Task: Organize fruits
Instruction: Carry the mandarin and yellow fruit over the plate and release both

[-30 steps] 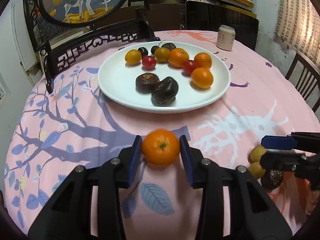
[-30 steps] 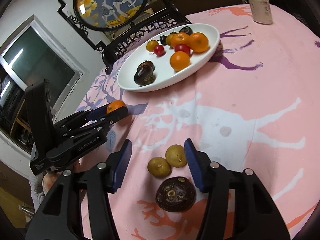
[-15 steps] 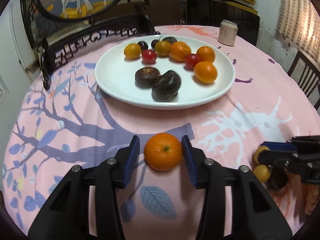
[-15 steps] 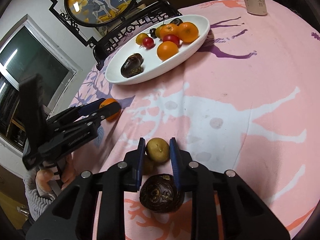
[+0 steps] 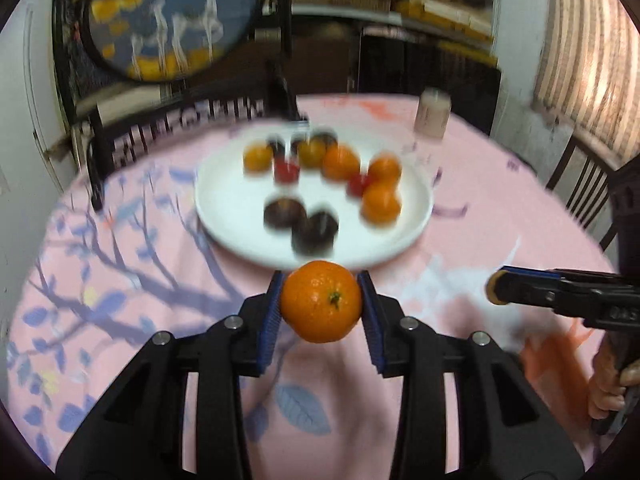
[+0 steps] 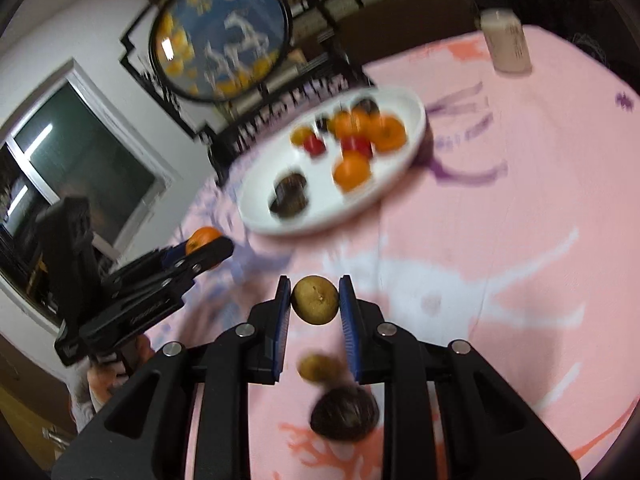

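My left gripper [image 5: 321, 307] is shut on an orange [image 5: 321, 306] and holds it above the pink tablecloth, in front of the white plate [image 5: 224, 216]. The plate holds several oranges, red fruits and dark fruits. My right gripper [image 6: 315, 299] is shut on a small yellow-brown fruit [image 6: 315, 299] lifted off the cloth. Below it lie another yellow-brown fruit [image 6: 316, 367] and a dark round fruit [image 6: 345, 417]. The left gripper with its orange [image 6: 202, 237] shows at the left of the right wrist view. The right gripper [image 5: 496, 290] shows at the right of the left wrist view.
A pale can [image 5: 432, 114] stands at the far side of the round table. A dark carved chair [image 5: 176, 128] and a round framed deer picture [image 5: 168, 20] stand behind the plate. Another chair [image 5: 580, 188] is at the right edge.
Both grippers closed on their fruit and lifted: the left on the orange, the right on the small yellow-brown fruit. Both views are blurred by motion now.
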`<state>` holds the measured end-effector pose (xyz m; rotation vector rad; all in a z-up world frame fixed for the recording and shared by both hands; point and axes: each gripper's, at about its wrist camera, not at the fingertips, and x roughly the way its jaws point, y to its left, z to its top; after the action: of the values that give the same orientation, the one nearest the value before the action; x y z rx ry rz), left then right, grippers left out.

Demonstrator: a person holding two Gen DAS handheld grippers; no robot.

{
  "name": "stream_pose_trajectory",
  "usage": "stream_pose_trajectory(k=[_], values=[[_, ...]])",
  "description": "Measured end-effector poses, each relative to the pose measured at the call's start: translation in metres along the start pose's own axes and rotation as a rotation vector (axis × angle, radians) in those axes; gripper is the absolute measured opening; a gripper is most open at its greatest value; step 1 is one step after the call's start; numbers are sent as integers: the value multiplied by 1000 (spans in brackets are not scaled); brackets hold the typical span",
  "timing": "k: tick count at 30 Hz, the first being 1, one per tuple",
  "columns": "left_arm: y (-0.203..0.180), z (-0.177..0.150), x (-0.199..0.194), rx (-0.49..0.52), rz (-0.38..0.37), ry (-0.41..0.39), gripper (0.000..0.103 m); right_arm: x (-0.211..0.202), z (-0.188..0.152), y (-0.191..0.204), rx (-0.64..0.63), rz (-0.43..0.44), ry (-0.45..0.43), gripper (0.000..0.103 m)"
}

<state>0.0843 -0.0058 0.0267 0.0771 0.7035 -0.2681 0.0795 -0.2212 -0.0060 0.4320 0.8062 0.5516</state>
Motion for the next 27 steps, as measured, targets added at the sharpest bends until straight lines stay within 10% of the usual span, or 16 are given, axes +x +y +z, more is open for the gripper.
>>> stream_pose_trajectory(k=[11,12,14,27], values=[[44,54,67,-110,64,56,38,76,53,24,-134,-96,28,25],[46,52,74,-115,67,66,41,81,52,22,-131,-92,32,28],[49,48,80,-117,85,72,69,83,51,16,-119,-86,34,65],[34,23,50,-67,174,6,96,41,34,9,-58,-53,-21,66]])
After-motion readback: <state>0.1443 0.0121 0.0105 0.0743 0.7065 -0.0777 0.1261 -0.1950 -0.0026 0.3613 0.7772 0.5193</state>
